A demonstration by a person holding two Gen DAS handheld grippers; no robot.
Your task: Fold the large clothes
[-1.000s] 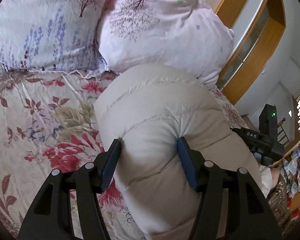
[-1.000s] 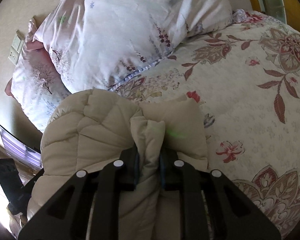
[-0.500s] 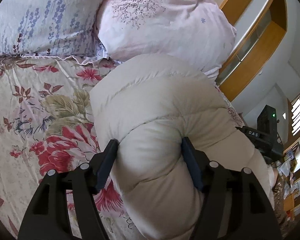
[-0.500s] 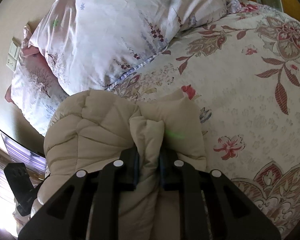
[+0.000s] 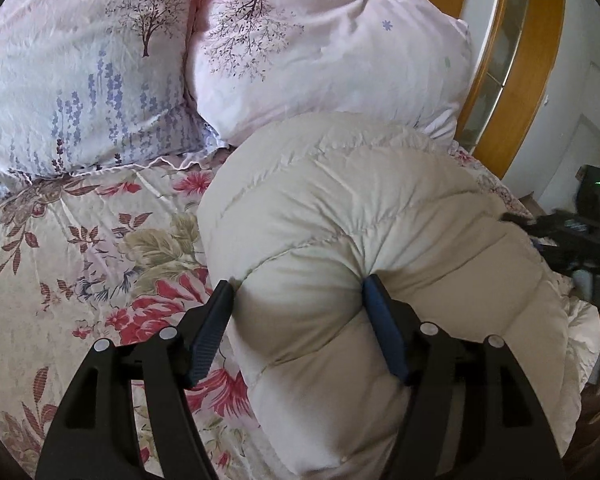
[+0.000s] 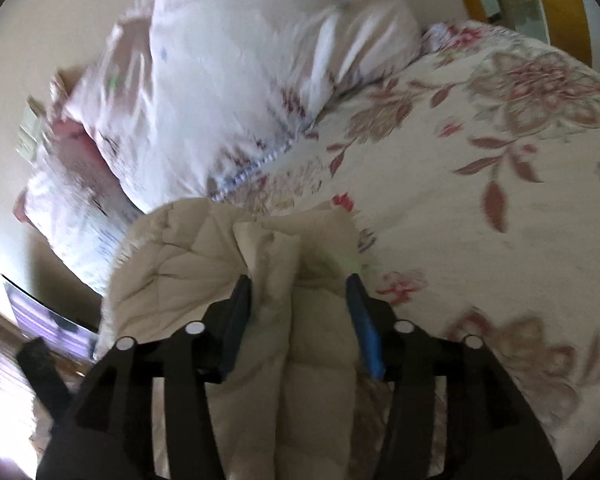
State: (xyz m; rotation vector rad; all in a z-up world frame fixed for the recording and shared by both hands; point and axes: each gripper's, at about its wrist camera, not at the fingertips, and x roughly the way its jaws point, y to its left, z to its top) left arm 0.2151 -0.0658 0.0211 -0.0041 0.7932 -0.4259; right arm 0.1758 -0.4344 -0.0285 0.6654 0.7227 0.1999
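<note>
A bulky cream quilted down jacket (image 5: pixel 340 216) lies folded in a thick bundle on the floral bed, its far end against the pillows. My left gripper (image 5: pixel 298 300) is open wide, its jaws on either side of a puffy fold of the jacket, touching it on both sides. In the right wrist view the jacket (image 6: pixel 204 264) lies under my right gripper (image 6: pixel 298 296), which is open, with a raised fold of the jacket loose between its jaws. That view is motion-blurred.
The floral bedspread (image 5: pixel 72 248) spreads to the left; it also shows in the right wrist view (image 6: pixel 480 200). Two pale printed pillows (image 5: pixel 320 52) lie at the head of the bed. A wooden headboard frame (image 5: pixel 512 92) stands at the right. The other gripper's black body (image 5: pixel 580 236) shows at the right edge.
My right gripper has opened and let go of the jacket fold it was pinching. My left gripper has stayed open around the jacket, shifting slightly.
</note>
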